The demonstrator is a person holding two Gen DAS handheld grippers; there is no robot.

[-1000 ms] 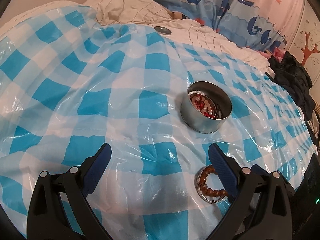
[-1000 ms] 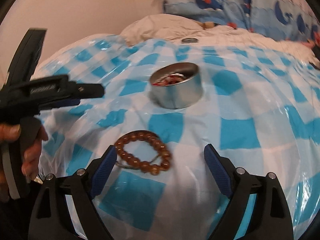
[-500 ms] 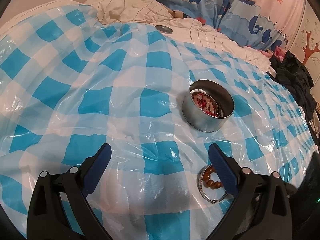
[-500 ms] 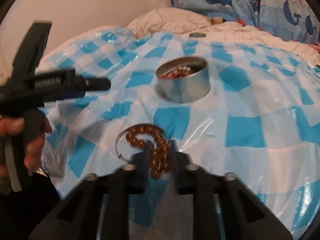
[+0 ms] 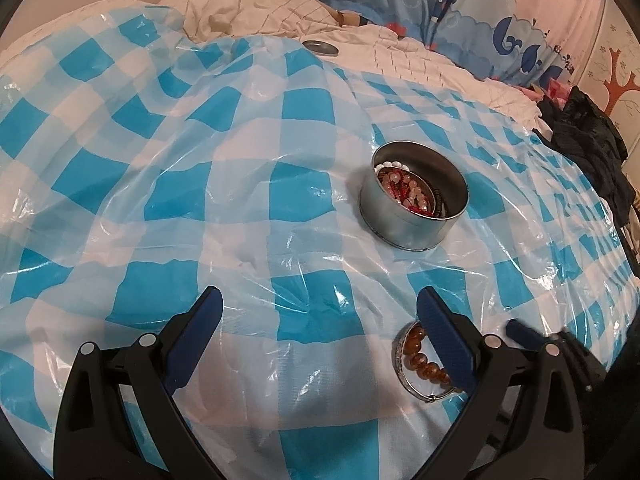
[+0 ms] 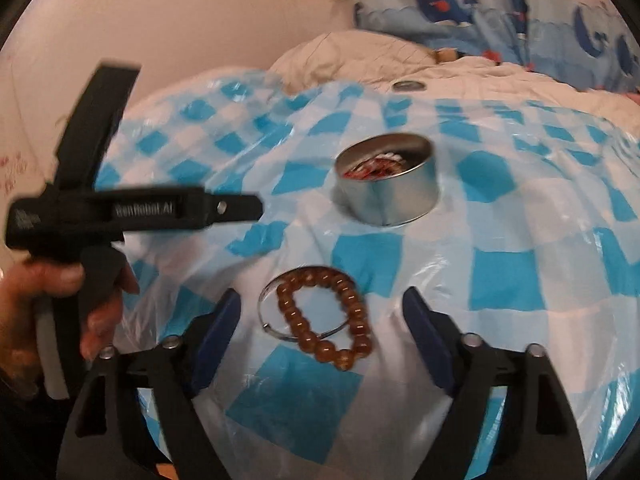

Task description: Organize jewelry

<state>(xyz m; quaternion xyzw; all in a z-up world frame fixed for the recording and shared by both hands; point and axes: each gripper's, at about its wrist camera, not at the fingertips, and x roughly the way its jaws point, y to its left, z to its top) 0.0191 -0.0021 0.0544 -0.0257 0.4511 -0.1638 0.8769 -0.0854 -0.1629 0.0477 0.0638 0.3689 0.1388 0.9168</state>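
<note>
Half a second ago the right gripper (image 6: 322,312) was pinched over the amber bead bracelet (image 6: 326,316); now its jaws gape wide and the bracelet lies between them on the blue-checked plastic sheet (image 6: 508,272), overlapping a thin silver bangle (image 6: 267,320). Beyond it sits the round metal tin (image 5: 414,200), holding pink and red beads. At the left, the left gripper (image 5: 318,312) hangs wide apart.

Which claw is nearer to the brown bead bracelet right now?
Right. The right claw is open with the brown bead bracelet between its fingers. The left claw is open, with the bracelet beside its right finger.
</note>
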